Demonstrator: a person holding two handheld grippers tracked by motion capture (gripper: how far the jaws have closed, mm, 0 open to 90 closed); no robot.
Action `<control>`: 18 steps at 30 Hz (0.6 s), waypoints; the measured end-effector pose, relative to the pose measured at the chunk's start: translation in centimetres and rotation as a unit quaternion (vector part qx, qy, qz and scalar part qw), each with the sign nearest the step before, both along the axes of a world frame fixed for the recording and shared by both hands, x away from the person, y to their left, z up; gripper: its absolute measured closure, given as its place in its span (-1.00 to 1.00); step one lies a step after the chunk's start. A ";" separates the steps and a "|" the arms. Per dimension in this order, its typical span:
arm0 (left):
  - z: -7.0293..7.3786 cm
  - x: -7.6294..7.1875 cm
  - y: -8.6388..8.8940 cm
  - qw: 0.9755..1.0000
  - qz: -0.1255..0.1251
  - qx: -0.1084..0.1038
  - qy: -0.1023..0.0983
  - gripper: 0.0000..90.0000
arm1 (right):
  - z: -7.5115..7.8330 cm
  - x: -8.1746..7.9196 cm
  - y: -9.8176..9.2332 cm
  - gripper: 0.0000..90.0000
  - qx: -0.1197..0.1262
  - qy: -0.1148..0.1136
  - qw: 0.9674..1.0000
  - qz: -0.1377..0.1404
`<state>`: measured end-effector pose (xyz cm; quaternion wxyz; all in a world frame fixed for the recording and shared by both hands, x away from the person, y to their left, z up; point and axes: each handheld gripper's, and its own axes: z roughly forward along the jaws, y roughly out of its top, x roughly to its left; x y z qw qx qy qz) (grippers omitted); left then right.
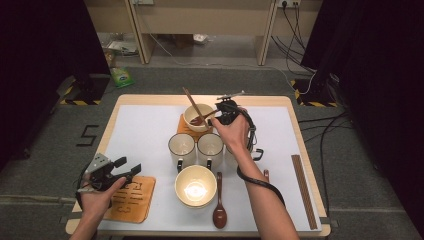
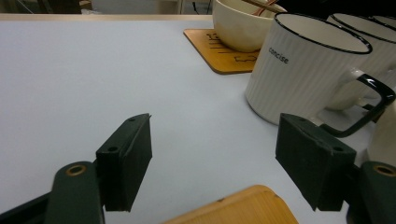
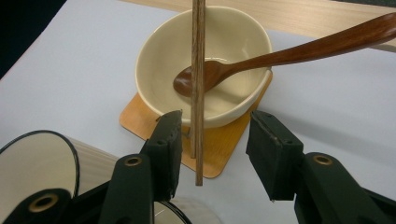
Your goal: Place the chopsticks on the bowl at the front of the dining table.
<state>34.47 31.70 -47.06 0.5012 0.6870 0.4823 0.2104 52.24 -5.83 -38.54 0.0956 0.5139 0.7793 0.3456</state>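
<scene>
Bare mat (image 2: 70, 70) beside left fingers (image 2: 126, 158).

Ahead of the left jaws, bare table (image 2: 93, 70) offers free passage; a mug (image 2: 303, 70) stands to their right. Chopsticks (image 3: 198, 93) stand between the right jaws.

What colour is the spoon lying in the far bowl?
Dark reddish brown wood; the spoon shows best in the right gripper view.
</scene>
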 end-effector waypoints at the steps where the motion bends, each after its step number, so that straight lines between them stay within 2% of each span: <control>1: 0.1 0.3 0.0 1.000 0.000 0.000 -0.001 -0.41 | 0.1 -0.1 -0.1 0.20 0.001 -0.001 1.000 0.000; 18: 1.0 5.6 -1.0 1.000 -0.005 0.000 -0.008 -0.42 | 1.0 -1.8 -1.5 0.10 0.018 -0.033 0.999 -0.002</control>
